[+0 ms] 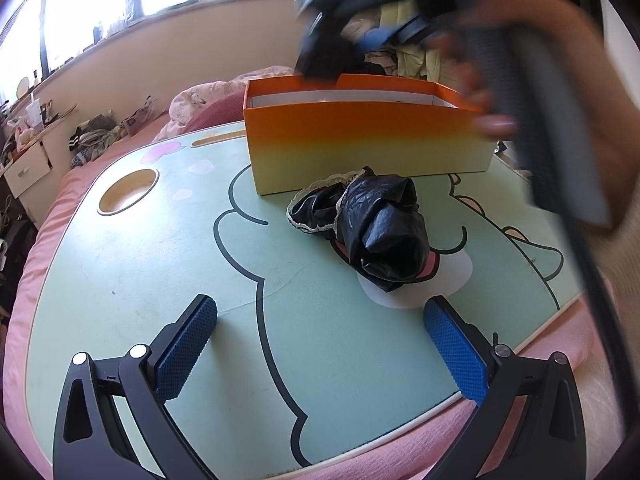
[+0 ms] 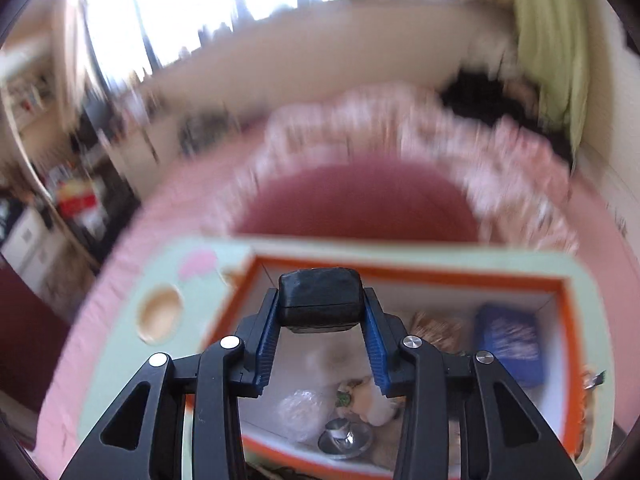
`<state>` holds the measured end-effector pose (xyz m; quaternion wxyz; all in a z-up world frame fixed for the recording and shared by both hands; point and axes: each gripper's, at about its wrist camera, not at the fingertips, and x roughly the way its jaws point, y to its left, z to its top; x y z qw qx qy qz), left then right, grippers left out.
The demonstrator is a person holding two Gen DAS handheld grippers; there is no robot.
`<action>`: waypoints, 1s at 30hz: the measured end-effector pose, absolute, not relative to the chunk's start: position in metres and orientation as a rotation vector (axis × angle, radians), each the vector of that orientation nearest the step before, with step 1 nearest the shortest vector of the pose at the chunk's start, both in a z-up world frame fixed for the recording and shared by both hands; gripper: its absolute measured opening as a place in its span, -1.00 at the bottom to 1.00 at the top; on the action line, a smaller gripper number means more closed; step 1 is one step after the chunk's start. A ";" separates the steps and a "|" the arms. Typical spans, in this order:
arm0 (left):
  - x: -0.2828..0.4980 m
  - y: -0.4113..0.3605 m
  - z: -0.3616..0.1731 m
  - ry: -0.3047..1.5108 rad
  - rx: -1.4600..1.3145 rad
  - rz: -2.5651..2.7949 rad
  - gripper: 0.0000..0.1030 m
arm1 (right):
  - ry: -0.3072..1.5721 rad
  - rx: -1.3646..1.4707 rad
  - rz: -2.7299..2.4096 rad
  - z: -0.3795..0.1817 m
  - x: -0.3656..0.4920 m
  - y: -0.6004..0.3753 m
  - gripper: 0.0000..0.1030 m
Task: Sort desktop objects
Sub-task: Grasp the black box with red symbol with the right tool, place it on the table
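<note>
My right gripper [image 2: 320, 300] is shut on a small black rounded case [image 2: 319, 295], held above the open orange box [image 2: 400, 276]. Inside the box lie a blue packet [image 2: 508, 344], a clear plastic wrap [image 2: 300, 412], a small metal cup [image 2: 344, 436] and a pale soft item [image 2: 372, 396]. In the left wrist view my left gripper [image 1: 320, 344] is open low over the green cartoon table [image 1: 140, 264], nothing between its blue pads [image 1: 184, 352]. Ahead of it lies a crumpled black bag [image 1: 384, 232] with a lace-edged black piece [image 1: 316, 208], in front of the orange box [image 1: 360, 148]. The right gripper [image 1: 344, 36] hovers blurred above the box.
A round cup hole [image 1: 128, 192] is cut in the table's left part. The table sits on a pink bed with a pink quilt [image 1: 208, 96] behind. A person's hand and forearm [image 1: 560, 92] fill the right side. A cluttered dresser [image 1: 28, 160] stands at left.
</note>
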<state>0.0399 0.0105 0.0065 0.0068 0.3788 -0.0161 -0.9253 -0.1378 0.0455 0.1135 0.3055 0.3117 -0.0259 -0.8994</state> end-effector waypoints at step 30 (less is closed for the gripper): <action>0.040 0.007 0.007 -0.048 1.193 -2.888 0.99 | 0.269 0.930 -2.367 -0.004 -0.005 0.130 0.83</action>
